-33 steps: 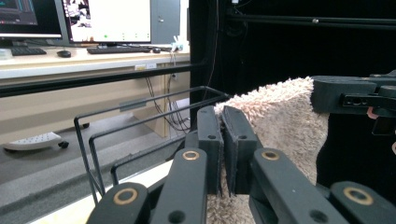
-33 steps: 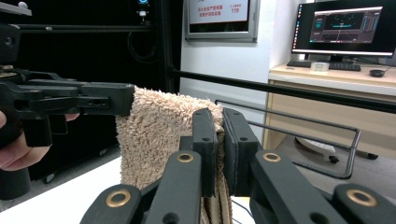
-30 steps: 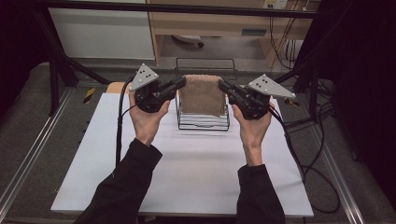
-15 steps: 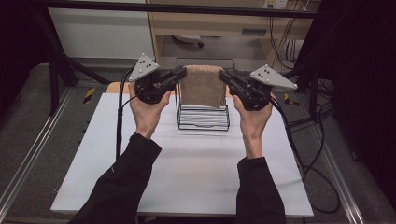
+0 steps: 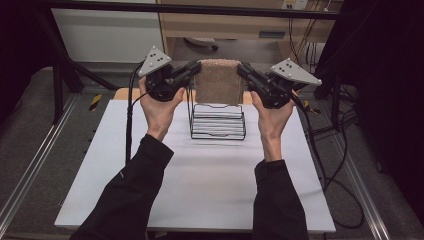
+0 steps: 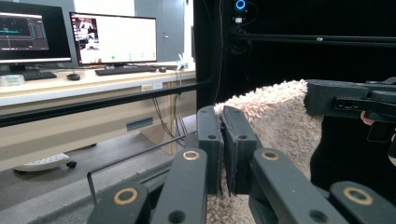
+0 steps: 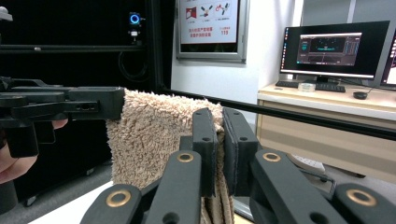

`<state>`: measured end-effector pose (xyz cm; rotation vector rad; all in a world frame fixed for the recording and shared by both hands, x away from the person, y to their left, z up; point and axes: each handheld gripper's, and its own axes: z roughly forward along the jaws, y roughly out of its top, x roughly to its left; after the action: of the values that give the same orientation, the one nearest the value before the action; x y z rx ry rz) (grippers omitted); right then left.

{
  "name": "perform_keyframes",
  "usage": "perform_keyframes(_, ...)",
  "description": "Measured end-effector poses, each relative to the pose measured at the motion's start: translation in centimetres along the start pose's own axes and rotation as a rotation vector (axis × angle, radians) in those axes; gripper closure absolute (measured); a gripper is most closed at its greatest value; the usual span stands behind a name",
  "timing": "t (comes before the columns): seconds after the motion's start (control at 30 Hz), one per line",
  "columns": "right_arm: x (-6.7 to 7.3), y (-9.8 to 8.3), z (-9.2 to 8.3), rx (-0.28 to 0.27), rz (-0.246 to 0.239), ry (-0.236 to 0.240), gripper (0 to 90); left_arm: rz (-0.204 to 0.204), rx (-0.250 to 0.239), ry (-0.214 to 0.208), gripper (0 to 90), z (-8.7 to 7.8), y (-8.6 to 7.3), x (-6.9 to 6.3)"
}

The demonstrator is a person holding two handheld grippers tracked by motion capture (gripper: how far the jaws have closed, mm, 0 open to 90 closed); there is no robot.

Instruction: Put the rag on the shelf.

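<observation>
The left gripper pinches the top left corner of a beige fluffy towel, and the right gripper pinches its top right corner. The towel hangs stretched between them, above a black wire basket on the white table. The towel's lower edge reaches the basket's rim.

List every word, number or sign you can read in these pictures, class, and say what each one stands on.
"119": on the wall poster, below small red pictures; the lines of writing above it are too blurred to read.
Text on the desk monitors: too small to read.
Towel, wire rack, left gripper and right gripper: no writing visible.
</observation>
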<state>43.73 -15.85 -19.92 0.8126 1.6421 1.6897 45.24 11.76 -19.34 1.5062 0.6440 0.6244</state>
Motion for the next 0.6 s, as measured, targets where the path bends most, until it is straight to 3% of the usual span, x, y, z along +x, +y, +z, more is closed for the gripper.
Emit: perform_keyframes(0.6,-1.0,2.1,1.5,-0.021,-0.011,-0.008,84.7,-0.001,-0.025,0.016,86.2,1.3,1.8,1.0)
